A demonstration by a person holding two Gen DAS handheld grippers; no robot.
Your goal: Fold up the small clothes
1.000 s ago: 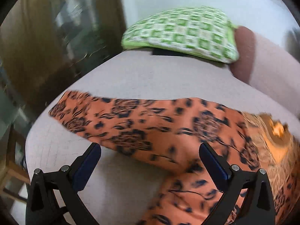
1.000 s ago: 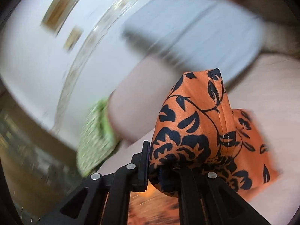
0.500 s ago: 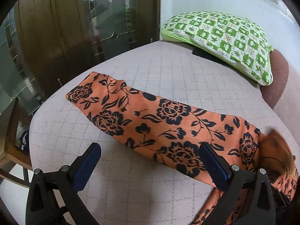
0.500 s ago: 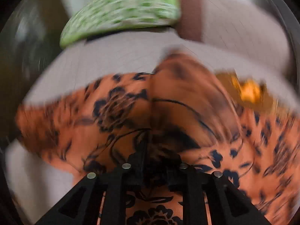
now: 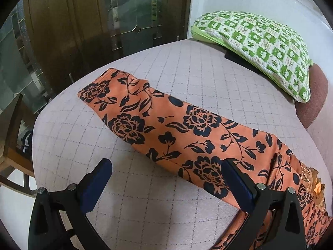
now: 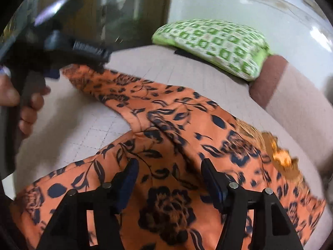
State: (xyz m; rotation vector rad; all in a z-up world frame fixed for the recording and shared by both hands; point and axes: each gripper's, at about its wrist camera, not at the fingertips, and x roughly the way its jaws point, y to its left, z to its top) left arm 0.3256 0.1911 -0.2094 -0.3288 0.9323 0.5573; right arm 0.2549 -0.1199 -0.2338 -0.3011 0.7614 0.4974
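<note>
An orange garment (image 5: pixel 187 133) with a black flower print lies as a long folded strip across the quilted bed (image 5: pixel 187 66). Gold trim (image 5: pixel 314 185) shows at its right end. My left gripper (image 5: pixel 166 179) is open and low over the bed, its right finger above the garment's near edge, nothing pinched. In the right wrist view the garment (image 6: pixel 170 141) spreads beneath my right gripper (image 6: pixel 169 173). Its jaws are opening, and the cloth lies under them, not pressed between the pads. The left gripper (image 6: pixel 83 50), held by a hand (image 6: pixel 27 104), hovers at the garment's far left end.
A green checked pillow (image 5: pixel 260 48) leans on a brown bolster (image 5: pixel 312 104) at the bed's far right, against a white wall. A wooden door with patterned glass (image 5: pixel 104 20) stands behind the bed. The bed's rounded edge drops off at left, beside a wooden chair (image 5: pixel 12 145).
The right gripper was shut on a raised fold of the garment; it swung over, came down, and its jaws have parted from the cloth. The left gripper shifted sideways along the strip.
</note>
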